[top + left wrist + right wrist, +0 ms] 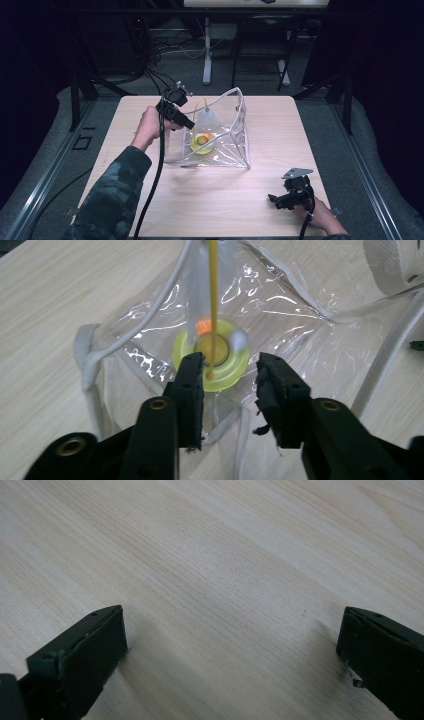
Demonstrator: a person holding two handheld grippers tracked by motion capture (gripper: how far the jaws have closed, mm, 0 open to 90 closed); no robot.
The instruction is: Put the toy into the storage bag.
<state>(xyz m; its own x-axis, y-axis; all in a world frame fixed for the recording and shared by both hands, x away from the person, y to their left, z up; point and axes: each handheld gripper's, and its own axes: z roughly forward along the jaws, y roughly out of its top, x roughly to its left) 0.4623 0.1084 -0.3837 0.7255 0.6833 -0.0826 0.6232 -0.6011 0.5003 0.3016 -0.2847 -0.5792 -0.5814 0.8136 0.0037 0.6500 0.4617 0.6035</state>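
Note:
A clear plastic bag point(227, 150) with white trim stands open on the wooden table point(225, 210). Inside it lies a yellow-green round disc point(202, 144) with an orange spot. My left gripper point(190, 125) hovers at the bag's left side, pointing down into it. In the left gripper view the jaws of my left gripper point(229, 365) stand apart just above the disc point(182, 347). A thin yellow stick point(213, 300) hangs down beside the left pad, and no pad presses on it. My right gripper point(272, 199) rests near the table's front right, open wide point(232, 625) over bare wood.
The bag's white strap point(395, 262) lies on the table at its far side. Black frame rails run along the table's left and right edges. A desk leg and cables stand on the floor beyond the far edge.

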